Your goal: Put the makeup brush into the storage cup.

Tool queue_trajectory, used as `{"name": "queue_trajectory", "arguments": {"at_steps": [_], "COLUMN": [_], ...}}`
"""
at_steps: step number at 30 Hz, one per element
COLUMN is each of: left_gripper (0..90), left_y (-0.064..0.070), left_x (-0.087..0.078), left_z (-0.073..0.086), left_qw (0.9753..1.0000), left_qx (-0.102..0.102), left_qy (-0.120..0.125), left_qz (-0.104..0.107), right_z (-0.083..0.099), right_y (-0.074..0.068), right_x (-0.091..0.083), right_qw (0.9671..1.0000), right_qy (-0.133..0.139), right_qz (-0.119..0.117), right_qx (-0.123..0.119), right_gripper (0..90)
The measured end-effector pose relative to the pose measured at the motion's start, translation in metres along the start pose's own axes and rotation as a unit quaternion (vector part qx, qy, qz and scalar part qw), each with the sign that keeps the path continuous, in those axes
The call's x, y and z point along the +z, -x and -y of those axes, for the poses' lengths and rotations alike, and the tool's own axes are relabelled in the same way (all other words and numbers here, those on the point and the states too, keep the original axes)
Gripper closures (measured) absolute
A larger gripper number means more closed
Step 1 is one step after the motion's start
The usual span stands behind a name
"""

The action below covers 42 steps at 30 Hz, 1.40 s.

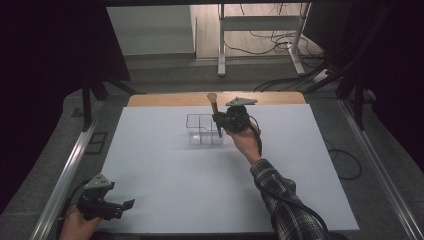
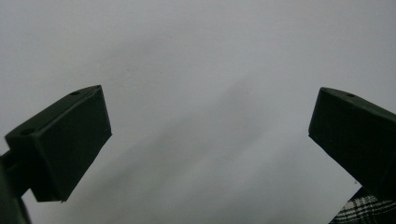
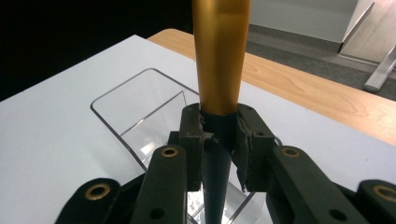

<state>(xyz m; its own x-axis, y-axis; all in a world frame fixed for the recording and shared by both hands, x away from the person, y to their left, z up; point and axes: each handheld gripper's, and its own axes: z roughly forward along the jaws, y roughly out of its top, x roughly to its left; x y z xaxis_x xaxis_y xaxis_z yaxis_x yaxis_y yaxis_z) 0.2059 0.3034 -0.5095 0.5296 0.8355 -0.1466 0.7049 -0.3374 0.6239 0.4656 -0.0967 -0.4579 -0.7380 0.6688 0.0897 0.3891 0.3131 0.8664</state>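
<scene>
High view: the white table takes up most of the scene, with a strip of bare wood along its far edge at 12 o'clock. A person's right forearm in a plaid sleeve comes in from about 5 o'clock and reaches toward the middle of the far half.

Next in size is the clear plastic organizer, a see-through box split into compartments, standing on the white surface just short of the wood strip, at about 12 o'clock from the table's centre. From the right gripper view its rounded rim and an inner divider lie directly beneath the jaws.

At 7 o'clock, near the front left corner, the left gripper is held low over the table, well apart from the organizer. From the left gripper view its jaws stand wide apart with nothing between them, only bare white surface beyond.

The right gripper hovers at the organizer's 3 o'clock edge. Its jaws are closed tight on the makeup brush, clamping it where the gold ferrule meets the dark handle. The brush stands nearly upright, its tan bristle head at 12 o'clock and its handle tip pointing down at 6 o'clock into the organizer's right-hand side; whether the tip touches the bottom I cannot tell.
</scene>
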Motion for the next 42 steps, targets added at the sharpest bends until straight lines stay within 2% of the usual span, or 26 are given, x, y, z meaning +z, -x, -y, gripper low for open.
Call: {"name": "queue_trajectory", "arguments": {"at_steps": [11,14,16,17,19,28,36,42], "left_gripper": [0.0,0.0,0.0,0.0,0.0,0.0,0.0,0.0], "left_y": [0.000,0.000,0.000,0.000,0.000,0.000,0.000,0.000], "left_x": [0.001,0.001,0.001,0.001,0.001,0.000,0.000,0.001], "left_z": [0.000,0.000,0.000,0.000,0.000,0.000,0.000,0.000], "left_qw": [1.0000,1.0000,1.0000,1.0000,1.0000,1.0000,1.0000,1.0000], "left_qx": [-0.001,0.000,0.000,-0.001,-0.001,-0.002,-0.001,-0.001], "left_qy": [-0.004,-0.005,-0.005,-0.005,-0.004,-0.001,-0.002,-0.004], "left_qz": [0.001,0.002,0.003,0.002,0.002,0.000,-0.001,0.000], "right_z": [0.008,0.009,0.009,0.008,0.008,0.002,0.000,-0.002], "right_y": [0.001,0.001,0.001,0.001,0.001,0.000,0.000,0.000], "right_x": [0.005,0.007,0.008,0.007,0.007,0.001,-0.003,-0.006], "right_qw": [0.9999,0.9997,0.9996,0.9996,0.9996,0.9992,0.9979,0.9965], "right_qy": [-0.016,-0.026,-0.028,-0.023,-0.023,-0.039,-0.056,-0.070], "right_qz": [0.004,-0.003,-0.003,-0.009,-0.013,-0.009,-0.007,-0.017], "right_qx": [0.000,0.002,0.002,0.008,0.007,-0.007,-0.032,-0.043], "right_gripper": [73.8,72.6,70.1,62.4,61.6,45.2,37.5,33.8]}}
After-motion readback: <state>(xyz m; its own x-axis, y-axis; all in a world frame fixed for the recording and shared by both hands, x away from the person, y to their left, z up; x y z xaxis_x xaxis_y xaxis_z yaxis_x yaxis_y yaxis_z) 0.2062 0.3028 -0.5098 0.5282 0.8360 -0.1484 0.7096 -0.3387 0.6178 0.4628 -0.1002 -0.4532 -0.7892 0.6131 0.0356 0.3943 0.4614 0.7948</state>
